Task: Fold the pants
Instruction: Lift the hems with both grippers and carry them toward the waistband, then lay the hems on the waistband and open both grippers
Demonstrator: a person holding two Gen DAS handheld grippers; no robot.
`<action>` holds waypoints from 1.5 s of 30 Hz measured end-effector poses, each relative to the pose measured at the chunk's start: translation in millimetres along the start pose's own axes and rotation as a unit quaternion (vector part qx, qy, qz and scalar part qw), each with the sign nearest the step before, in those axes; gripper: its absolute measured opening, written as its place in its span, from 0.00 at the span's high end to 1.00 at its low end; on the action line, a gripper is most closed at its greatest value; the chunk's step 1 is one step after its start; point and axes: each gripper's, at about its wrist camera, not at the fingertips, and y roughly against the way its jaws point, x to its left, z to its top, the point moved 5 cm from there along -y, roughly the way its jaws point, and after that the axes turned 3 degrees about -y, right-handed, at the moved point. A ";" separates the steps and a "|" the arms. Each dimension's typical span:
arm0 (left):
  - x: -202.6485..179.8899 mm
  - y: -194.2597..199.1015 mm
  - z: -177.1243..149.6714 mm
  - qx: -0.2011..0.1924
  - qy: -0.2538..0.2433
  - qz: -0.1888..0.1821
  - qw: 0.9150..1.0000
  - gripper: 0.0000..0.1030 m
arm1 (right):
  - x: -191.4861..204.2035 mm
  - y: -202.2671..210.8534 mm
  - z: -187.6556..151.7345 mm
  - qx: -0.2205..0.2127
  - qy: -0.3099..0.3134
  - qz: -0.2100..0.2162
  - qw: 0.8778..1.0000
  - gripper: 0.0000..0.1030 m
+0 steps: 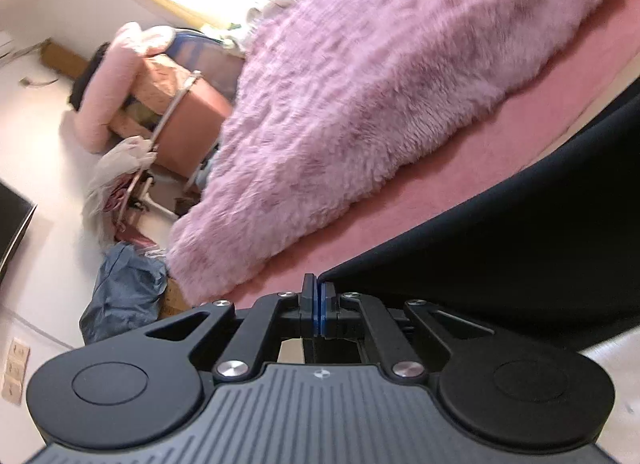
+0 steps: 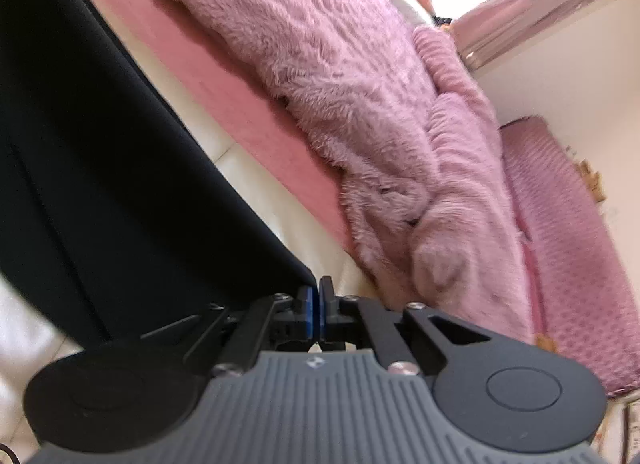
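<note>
Beside the pink bed (image 1: 500,151), the dark pants (image 1: 520,256) hung stretched between the two grippers, clear of the mattress and nearer the camera than the fluffy purple blanket (image 1: 380,83) heaped on it. The left gripper (image 1: 319,304) had its tongs pressed together on one corner of the cloth, and the right gripper (image 2: 316,304) was clamped the same way on the opposite corner, the fabric fanning away from each pinch. Both views were blurred. The step in hand looked like carrying the garment to the bed for laying out. To do it well, both pinches should stay firm and level, the edge between them taut, and the cloth should come down on the bare pink sheet short of the blanket.
</note>
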 end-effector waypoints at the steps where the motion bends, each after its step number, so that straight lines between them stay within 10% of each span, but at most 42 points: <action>1: -5.0 -10.1 4.0 0.005 -0.010 0.001 1.000 0.99 | -1.0 -13.1 4.4 0.006 -0.004 0.006 1.000 1.00; 21: -44.7 -84.9 23.6 0.029 -0.020 0.001 0.999 0.99 | 8.0 -110.6 18.5 0.048 -0.071 0.055 0.995 1.00; 26: -43.7 -90.1 25.9 0.034 0.018 -0.010 0.999 0.91 | 10.4 -112.5 15.7 0.050 -0.100 0.039 0.993 0.83; 28: -41.2 -88.8 25.8 0.028 0.039 -0.016 0.999 0.86 | 6.4 -110.5 14.1 0.049 -0.122 0.029 0.991 0.61; 36: -24.2 -47.6 29.6 -0.023 0.110 -0.042 0.993 0.72 | -13.0 -76.8 -0.2 0.028 -0.216 0.009 0.976 0.50; 40: -20.6 -9.1 23.8 -0.038 0.174 -0.103 0.979 0.70 | -29.0 -38.0 -30.4 0.018 -0.355 0.024 0.935 0.50; 45: -46.8 35.4 9.6 -0.071 0.209 -0.200 0.955 0.69 | -36.0 0.0 -100.4 0.018 -0.572 0.075 0.816 0.50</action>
